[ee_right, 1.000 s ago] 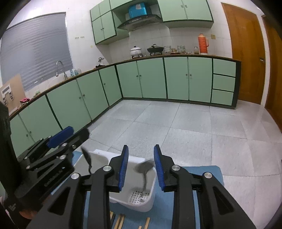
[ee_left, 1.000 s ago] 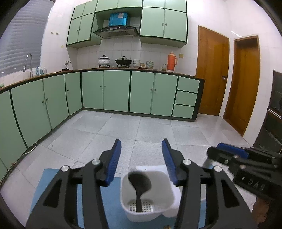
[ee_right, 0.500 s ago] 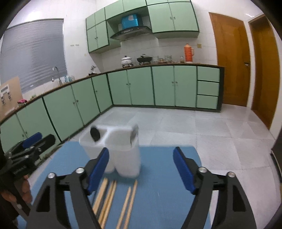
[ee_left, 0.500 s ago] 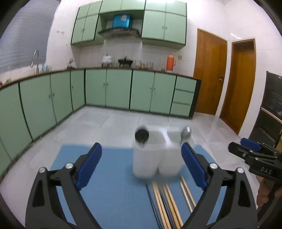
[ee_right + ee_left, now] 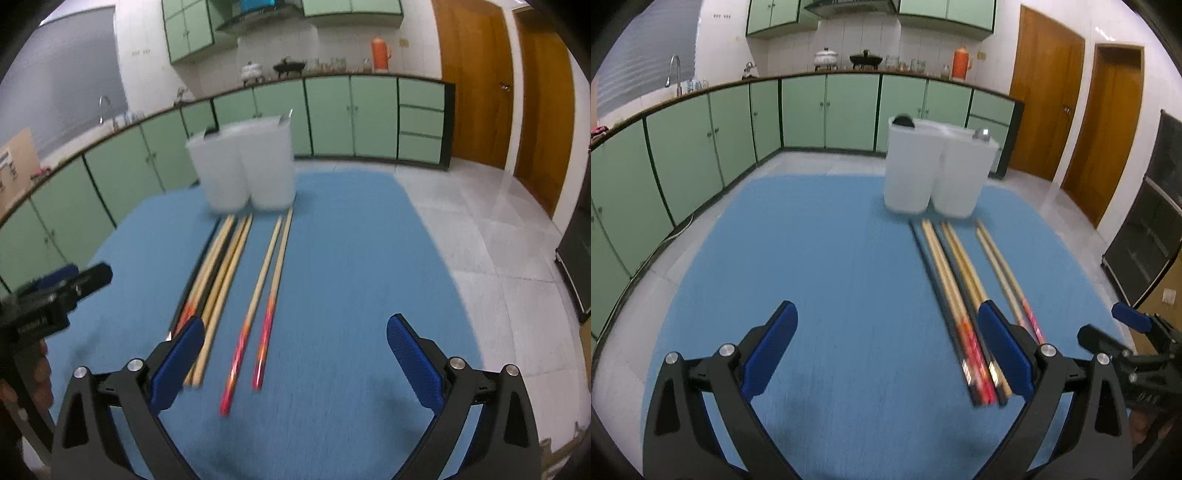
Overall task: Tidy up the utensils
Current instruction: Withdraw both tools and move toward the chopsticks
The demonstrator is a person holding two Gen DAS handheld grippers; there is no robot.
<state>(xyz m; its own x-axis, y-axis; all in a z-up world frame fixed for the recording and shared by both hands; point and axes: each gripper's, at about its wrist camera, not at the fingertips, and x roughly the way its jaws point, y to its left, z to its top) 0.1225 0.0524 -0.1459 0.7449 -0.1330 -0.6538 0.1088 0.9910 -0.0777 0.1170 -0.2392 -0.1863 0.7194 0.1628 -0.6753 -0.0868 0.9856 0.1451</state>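
Both grippers empty over the desk, chopsticks not yet picked.

Left gripper [image 5: 886, 352] and right gripper [image 5: 295, 363]: jaws spread wide and opening, nothing between the pads. Chopsticks [image 5: 236, 266] lie loose on the blue mat [image 5: 812, 258], tips toward the white holder [image 5: 934, 173] at the far end. Holder has two compartments; a black spoon [image 5: 903, 120] pokes out of the left one, a metal spoon [image 5: 981, 133] out of the right. Count is blurry: looks like eight sticks, a tight bundle plus two red-ended ones set apart. Next, I'd say: drop onto a stick, pinch mid-shaft, carry to a compartment.
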